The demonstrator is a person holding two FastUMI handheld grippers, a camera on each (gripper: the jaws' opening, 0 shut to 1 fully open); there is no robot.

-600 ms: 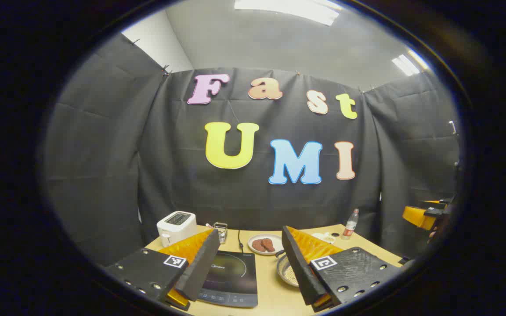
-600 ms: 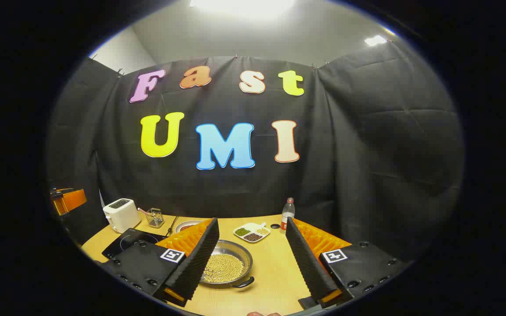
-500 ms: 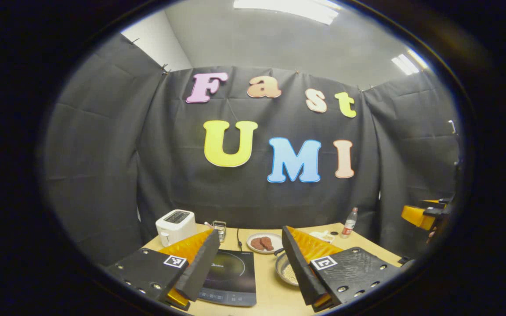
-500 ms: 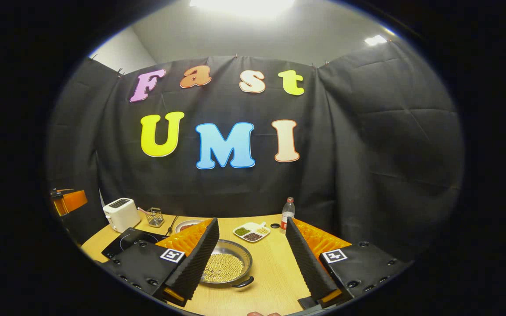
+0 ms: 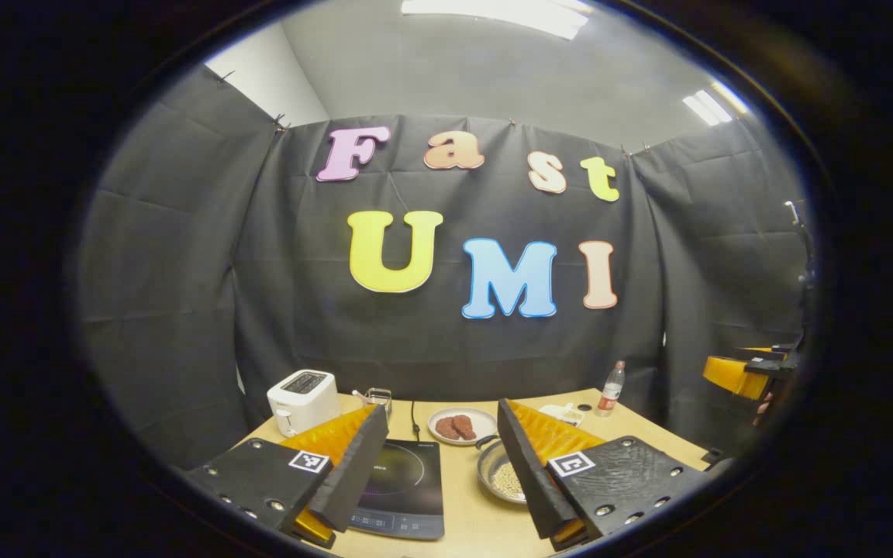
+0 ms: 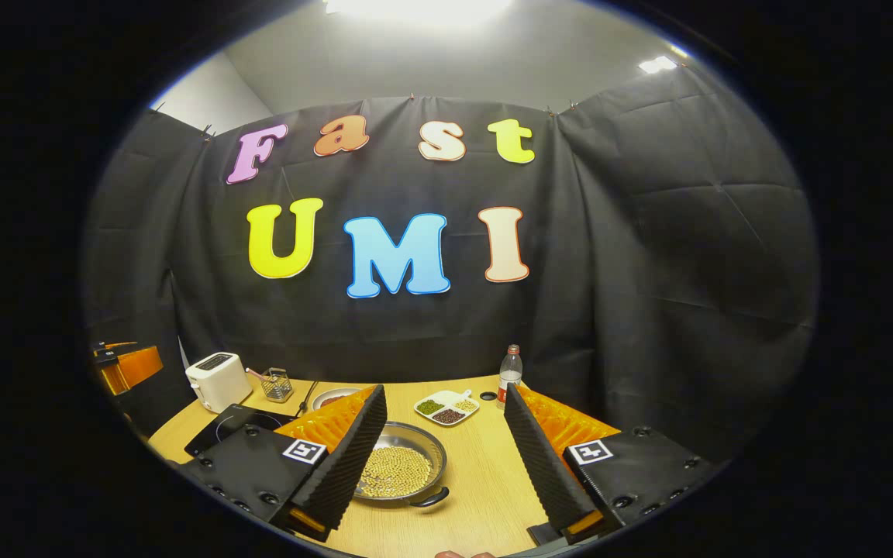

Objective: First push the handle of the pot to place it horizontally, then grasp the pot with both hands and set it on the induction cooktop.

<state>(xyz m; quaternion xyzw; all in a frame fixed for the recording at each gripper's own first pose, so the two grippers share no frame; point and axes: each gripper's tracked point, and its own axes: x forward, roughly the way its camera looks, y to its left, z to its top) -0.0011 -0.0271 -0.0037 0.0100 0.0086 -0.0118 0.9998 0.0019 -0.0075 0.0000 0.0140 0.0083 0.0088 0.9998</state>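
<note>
A shallow metal pot (image 6: 401,467) full of pale beans sits on the wooden table (image 6: 485,480). One small dark handle (image 6: 431,500) points toward me. In the left gripper view the pot (image 5: 496,474) is partly hidden behind a finger, and its far handle (image 5: 485,442) shows. The black induction cooktop (image 5: 401,484) lies to the pot's left, seen also as the cooktop (image 6: 228,425) in the right gripper view. My left gripper (image 5: 435,496) hangs open above the cooktop's near edge. My right gripper (image 6: 446,474) is open above the table, just right of the pot. Neither touches anything.
At the back stand a white toaster (image 5: 303,399), a wire basket (image 6: 279,384), a plate of brown meat (image 5: 460,426), a divided dish of beans (image 6: 446,408) and a bottle (image 6: 510,375). The other gripper (image 5: 741,375) shows at the right edge of the left gripper view.
Both views have drifted a little, so the table things sit slightly higher in them. The pot has not moved and both grippers stay open.
</note>
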